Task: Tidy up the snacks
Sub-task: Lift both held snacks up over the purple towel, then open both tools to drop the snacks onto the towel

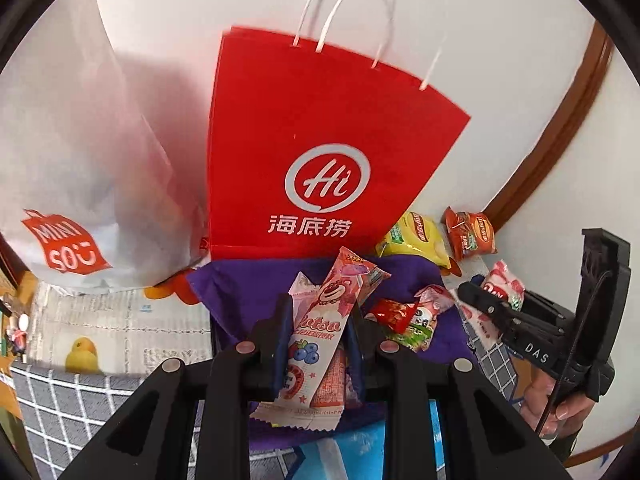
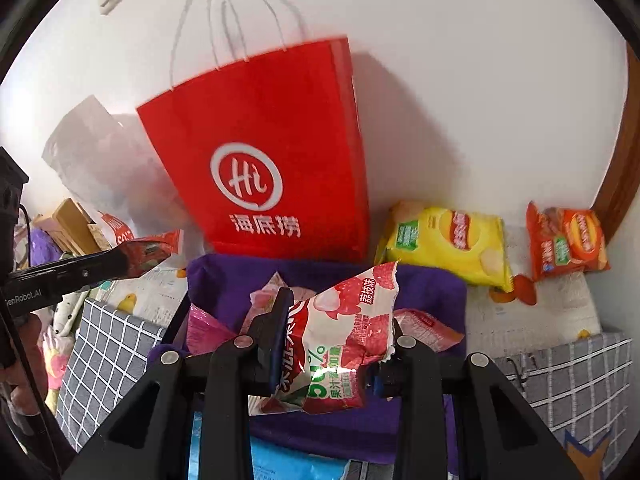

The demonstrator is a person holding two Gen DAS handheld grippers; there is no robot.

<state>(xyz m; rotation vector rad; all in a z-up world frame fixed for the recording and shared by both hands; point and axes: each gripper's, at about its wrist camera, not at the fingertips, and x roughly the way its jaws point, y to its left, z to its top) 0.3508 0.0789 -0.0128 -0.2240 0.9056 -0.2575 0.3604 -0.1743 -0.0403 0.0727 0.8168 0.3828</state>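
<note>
Paper dominates both views: a tall red paper carrier bag with white rope handles (image 1: 320, 140) stands upright against the wall, its mouth too high to show any contents. Only the left view shows the white Miniso plastic bag (image 1: 80, 184) beside it, seemingly stuffed. The left gripper (image 1: 318, 344) clamps a long pink Lotso snack packet (image 1: 324, 328), its long axis pointing forward toward the red bag. The right gripper (image 2: 332, 344) pinches a crumpled lychee jelly pouch (image 2: 340, 336) above purple cloth (image 2: 432, 284).

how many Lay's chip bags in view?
2, both against the wall right of the red bag: yellow bag, then orange bag farther right. Others may be hidden.
</note>
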